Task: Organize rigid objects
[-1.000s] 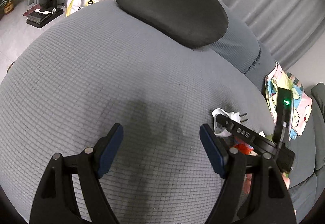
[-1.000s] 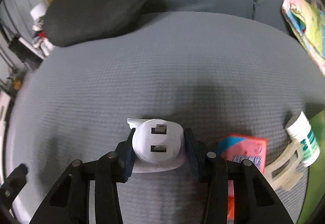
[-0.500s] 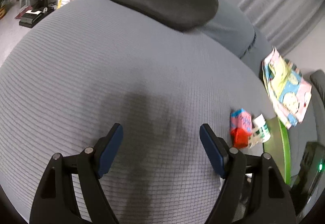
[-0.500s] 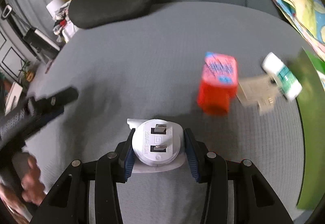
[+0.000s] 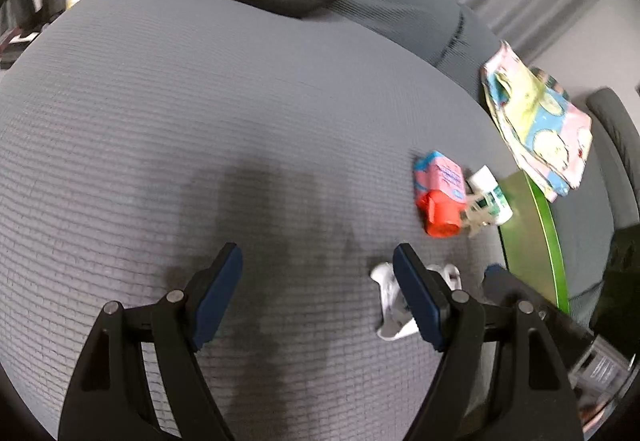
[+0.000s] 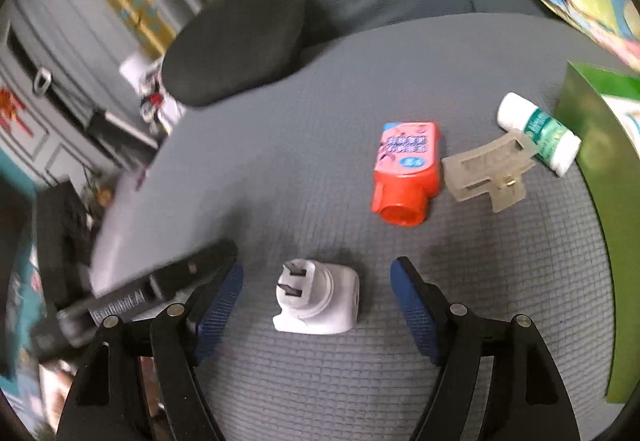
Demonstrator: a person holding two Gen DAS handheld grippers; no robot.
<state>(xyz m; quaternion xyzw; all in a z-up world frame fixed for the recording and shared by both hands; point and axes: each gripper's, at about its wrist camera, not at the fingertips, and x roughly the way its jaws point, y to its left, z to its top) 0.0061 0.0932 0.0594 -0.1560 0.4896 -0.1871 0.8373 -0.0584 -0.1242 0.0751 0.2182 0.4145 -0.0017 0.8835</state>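
A white plug adapter point(image 6: 318, 301) lies on the grey sofa seat point(image 6: 280, 169) between the open fingers of my right gripper point(image 6: 316, 305), untouched by the pads. It shows partly behind my left finger in the left wrist view point(image 5: 386, 297). A red and pink bottle point(image 6: 406, 169), a clear hair claw clip point(image 6: 486, 171) and a white tube point(image 6: 540, 133) lie further right; the bottle point(image 5: 440, 193) and tube point(image 5: 490, 195) also show in the left wrist view. My left gripper point(image 5: 318, 297) is open and empty over bare seat.
A green box point(image 6: 596, 161) stands at the seat's right edge. A dark cushion point(image 6: 236, 45) leans on the backrest. A patterned cloth point(image 5: 536, 121) lies at the far right. The left gripper's body point(image 6: 140, 297) is close on the left.
My right gripper has opened and let go of the white adapter, which now lies on the seat. Both views have swung; the left gripper has moved closer to the adapter.
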